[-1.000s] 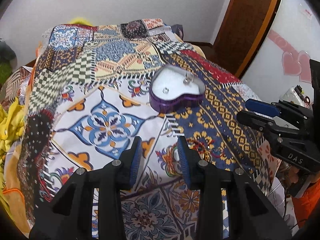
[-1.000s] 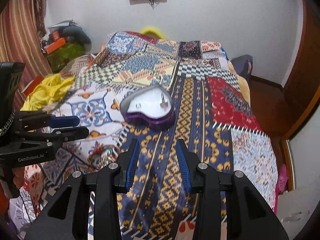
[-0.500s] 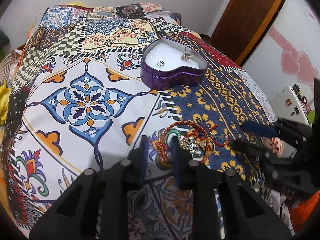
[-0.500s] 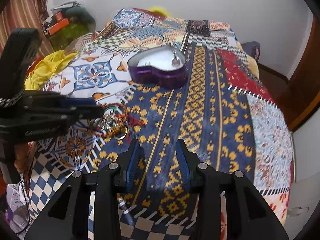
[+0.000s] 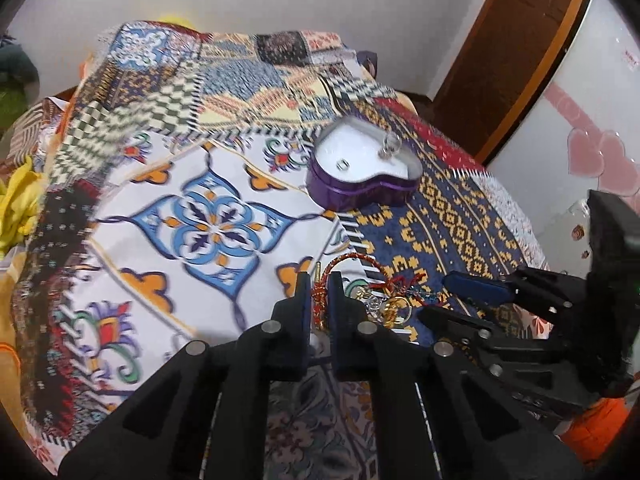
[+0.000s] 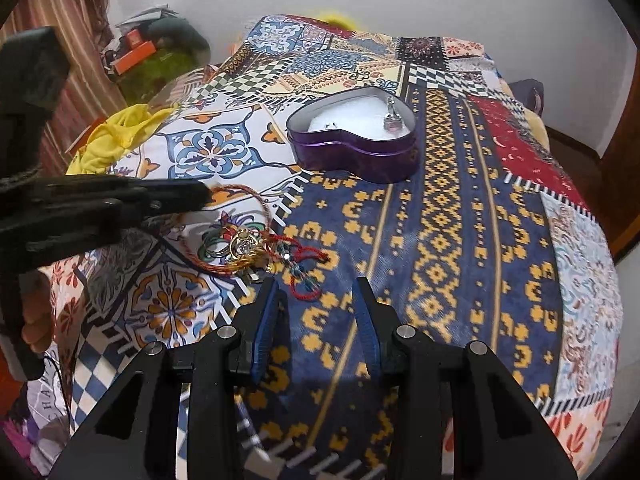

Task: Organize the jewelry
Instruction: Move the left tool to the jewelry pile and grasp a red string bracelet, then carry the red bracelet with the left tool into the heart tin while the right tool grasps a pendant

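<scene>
A heart-shaped purple box stands open on the patterned bedspread, with a small ring and a silver charm on its white lining. Nearer me lies a tangle of jewelry: gold and silver rings, a red beaded thread and a red cord bracelet. My left gripper is shut on the bracelet's cord at the left of the pile. My right gripper hovers open just right of the pile, with nothing between its fingers.
The bedspread covers the whole bed and drops off at the right and near edges. A yellow cloth lies at the bed's left side. A wooden door stands beyond the far right corner. A hand holds the left gripper.
The left gripper's fingers went from wide apart to shut on the red cord bracelet. The right gripper has sunk closer to the bedspread and the jewelry pile.
</scene>
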A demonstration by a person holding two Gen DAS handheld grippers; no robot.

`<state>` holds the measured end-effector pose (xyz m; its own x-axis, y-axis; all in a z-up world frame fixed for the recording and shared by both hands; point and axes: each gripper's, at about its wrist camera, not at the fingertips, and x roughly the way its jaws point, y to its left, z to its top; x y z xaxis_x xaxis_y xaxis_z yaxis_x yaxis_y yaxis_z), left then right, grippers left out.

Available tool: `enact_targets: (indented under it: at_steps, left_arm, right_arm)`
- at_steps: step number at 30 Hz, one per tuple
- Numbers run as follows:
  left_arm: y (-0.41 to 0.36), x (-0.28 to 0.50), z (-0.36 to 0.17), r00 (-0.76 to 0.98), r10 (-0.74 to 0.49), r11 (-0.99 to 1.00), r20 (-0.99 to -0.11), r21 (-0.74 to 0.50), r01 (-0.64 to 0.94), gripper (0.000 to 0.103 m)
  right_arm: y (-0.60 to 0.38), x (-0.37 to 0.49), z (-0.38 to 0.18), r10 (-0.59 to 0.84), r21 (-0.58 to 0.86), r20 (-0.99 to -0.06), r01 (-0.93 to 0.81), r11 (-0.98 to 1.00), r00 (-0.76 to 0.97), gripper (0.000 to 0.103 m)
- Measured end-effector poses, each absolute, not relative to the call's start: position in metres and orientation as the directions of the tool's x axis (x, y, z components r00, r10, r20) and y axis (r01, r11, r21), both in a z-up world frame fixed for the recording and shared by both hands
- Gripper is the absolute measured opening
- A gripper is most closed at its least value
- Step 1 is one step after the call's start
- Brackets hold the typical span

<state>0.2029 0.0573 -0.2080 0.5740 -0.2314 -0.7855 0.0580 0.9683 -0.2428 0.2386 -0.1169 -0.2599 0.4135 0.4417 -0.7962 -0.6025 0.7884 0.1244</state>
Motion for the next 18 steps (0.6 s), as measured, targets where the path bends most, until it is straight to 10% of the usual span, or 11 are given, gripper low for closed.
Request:
enact_targets:
  at_steps: [5,9,18]
  left_arm:
    - [0.067,0.191,-0.206,0.586,-0.193,0.977,-0.787,-0.21,0.039,0.006]
    - [0.073,0.183,-0.208,0.586,-0.187,0.977,-0.788,-0.211,0.029,0.006]
    - [0.076,0.174,-0.2,0.607,-0.187,0.976,-0.773,-0.216,0.026,0.006]
  right_arm:
    - [-0.107,0.238,-0.262,0.448,0.113,-0.791,-0.62,0.777,0.417,0.034]
    - [-0.098,0.233,-0.262,0.447,0.069,-0.786,-0.658,0.75,0.427,0.008]
    - [-0.108,0.232,-0.237,0.457,0.068,-0.763,-0.646,0.76,0.457,0.007]
